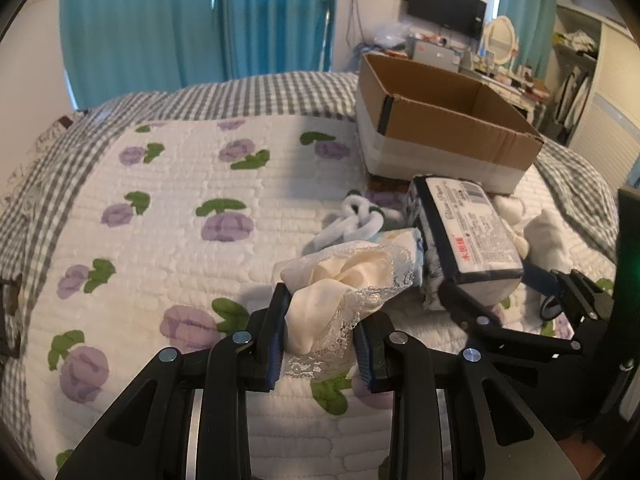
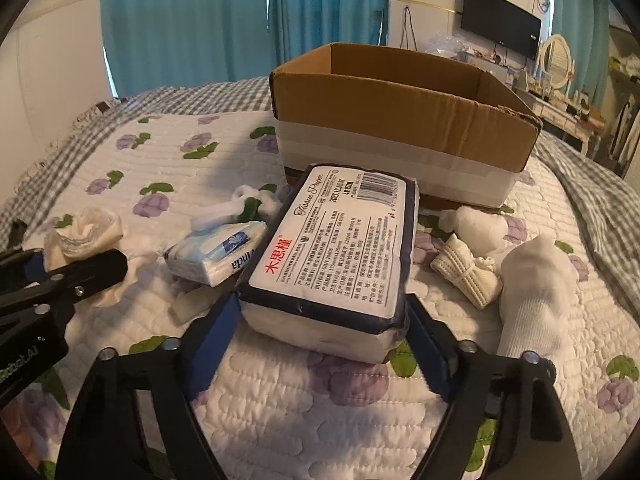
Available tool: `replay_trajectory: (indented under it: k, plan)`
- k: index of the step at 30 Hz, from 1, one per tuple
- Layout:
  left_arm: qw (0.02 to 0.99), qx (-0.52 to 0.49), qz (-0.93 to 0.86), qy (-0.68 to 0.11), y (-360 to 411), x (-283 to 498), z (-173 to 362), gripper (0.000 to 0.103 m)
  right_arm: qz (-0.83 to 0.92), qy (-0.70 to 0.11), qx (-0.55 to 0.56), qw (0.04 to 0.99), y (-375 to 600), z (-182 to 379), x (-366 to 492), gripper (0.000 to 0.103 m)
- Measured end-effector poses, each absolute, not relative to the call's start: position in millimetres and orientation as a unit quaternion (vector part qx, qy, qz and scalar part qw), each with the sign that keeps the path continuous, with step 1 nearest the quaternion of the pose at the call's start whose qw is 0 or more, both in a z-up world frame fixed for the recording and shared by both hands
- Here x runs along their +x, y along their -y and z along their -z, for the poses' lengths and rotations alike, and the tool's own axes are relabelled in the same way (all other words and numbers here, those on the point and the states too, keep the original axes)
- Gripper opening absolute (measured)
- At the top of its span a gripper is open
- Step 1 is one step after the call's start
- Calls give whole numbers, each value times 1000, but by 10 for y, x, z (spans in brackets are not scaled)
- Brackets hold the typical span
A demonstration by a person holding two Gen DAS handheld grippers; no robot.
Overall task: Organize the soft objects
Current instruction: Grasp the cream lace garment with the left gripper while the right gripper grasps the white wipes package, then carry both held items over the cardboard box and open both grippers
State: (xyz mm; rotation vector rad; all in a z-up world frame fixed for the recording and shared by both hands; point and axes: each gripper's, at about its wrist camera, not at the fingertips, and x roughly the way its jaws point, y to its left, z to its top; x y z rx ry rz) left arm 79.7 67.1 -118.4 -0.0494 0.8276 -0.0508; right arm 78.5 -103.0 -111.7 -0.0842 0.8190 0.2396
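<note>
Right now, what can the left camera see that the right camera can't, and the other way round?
Only the left wrist view shows the lace trim on the cream cloth in the left gripper. Only the right wrist view shows the folded ribbed sock. Both show the tissue pack between the right gripper's fingers and the cardboard box.

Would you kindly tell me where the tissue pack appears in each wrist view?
Left wrist: tissue pack at centre right, held in the right gripper.
Right wrist: tissue pack at centre, between that gripper's fingers.
Shared landmark: the cardboard box on the bed just behind it.
</note>
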Motion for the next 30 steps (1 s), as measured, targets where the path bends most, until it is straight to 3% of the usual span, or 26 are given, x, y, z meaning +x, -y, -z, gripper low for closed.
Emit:
replay_trajectory:
  k: [9,19,30]
  plan:
    - [923,-20,24,-382,-513,560,910,29,-143,-362,-26,921,1226,746,408,70]
    - [939,-8,63,-338,-177,415,358,29,-143,-290,-3,946,1687,14,34,69]
    - [944,19,107,-312,257,1258,-72,29,-144,-209,-53,966,2031,-761,660,69]
